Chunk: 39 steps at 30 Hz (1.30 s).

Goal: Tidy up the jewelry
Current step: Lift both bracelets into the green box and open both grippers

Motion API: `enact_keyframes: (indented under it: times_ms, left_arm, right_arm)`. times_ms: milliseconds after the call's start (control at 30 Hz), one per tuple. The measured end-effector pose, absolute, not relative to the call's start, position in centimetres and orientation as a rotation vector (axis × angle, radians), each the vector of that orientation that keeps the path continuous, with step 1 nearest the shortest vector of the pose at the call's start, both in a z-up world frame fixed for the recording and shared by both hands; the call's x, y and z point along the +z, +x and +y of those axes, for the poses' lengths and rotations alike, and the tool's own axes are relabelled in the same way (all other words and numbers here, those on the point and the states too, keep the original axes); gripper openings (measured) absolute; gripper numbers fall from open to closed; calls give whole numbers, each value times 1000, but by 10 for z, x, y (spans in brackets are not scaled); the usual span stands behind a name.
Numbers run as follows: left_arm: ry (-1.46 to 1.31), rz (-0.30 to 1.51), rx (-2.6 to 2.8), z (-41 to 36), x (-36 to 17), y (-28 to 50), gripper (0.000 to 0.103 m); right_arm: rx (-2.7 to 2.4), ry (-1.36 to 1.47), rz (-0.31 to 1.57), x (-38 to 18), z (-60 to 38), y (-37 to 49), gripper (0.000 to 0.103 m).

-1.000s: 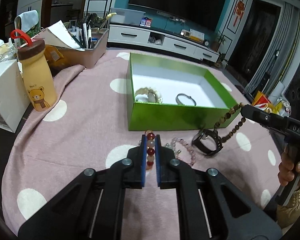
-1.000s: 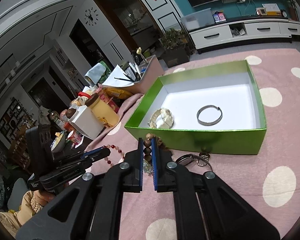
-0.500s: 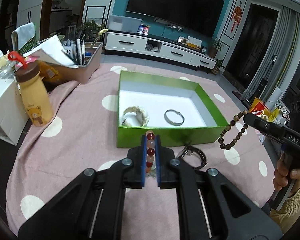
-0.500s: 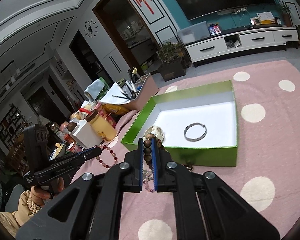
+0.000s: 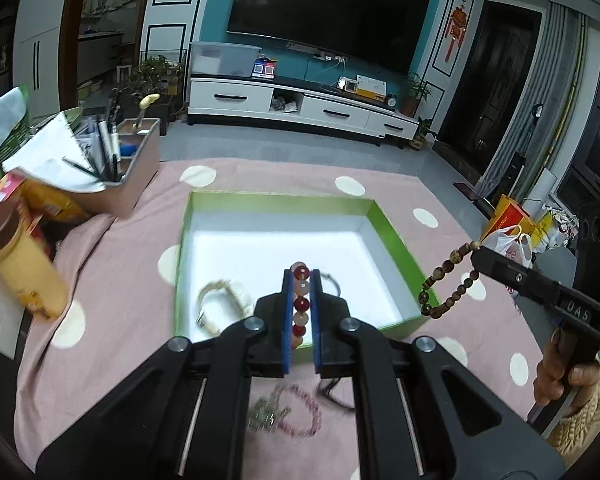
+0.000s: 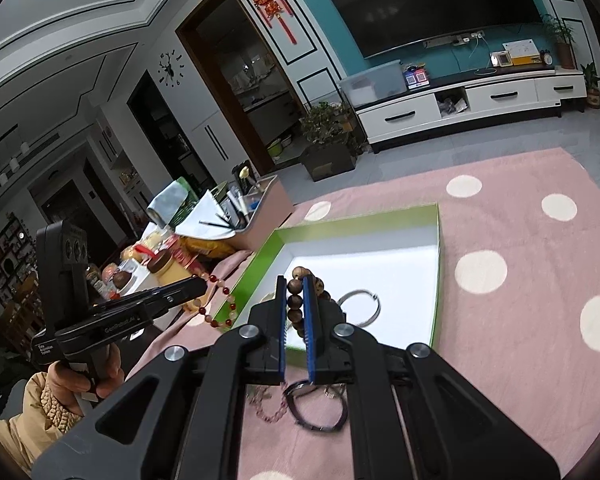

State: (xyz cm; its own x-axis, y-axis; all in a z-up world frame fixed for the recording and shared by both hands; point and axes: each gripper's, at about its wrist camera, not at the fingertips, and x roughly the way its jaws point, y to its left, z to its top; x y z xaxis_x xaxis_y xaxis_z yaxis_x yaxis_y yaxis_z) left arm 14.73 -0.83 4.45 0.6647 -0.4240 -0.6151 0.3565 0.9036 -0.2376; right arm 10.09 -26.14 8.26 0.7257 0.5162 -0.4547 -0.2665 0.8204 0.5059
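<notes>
My left gripper is shut on a red and pale bead bracelet and holds it above the near wall of the green box. My right gripper is shut on a brown wooden bead bracelet, which also shows hanging at the box's right side in the left wrist view. The red bracelet also hangs from the left gripper in the right wrist view. Inside the box lie a cream bracelet and a silver bangle.
On the pink dotted cloth in front of the box lie a pink bead bracelet and a dark watch. A yellow bear bottle and a pen tray stand at the left.
Both grippers have risen and moved forward toward the box with their bracelets still held. The left gripper now hangs over the box's near wall.
</notes>
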Motion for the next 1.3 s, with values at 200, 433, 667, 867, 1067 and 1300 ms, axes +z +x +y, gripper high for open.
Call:
enact_keyframes:
  times_ms: [200,433,667,867,1067,1300]
  left_arm:
    - [-103,751,-436,-26,40,183,7]
    - [-143,847,-417,-33,9,221,7]
    - [-140,926,-395,-43,-24,243,7]
    - [-117,955,-379,-49,-38,250,7]
    - [-119,939,-381,-45,-33,244,34]
    - [-142,911,-359,-28,-19,225,68]
  right_arm:
    - [423,418,619,83,-267,122,7]
    - [388,426,698,58,-269,153,7]
    - [346,416,796,22,-263,171,7]
    - [315,405,834,8,-263,175,9]
    - [288,426,825,10,-270,168,29]
    - [281,435,812,19,-275,147,44]
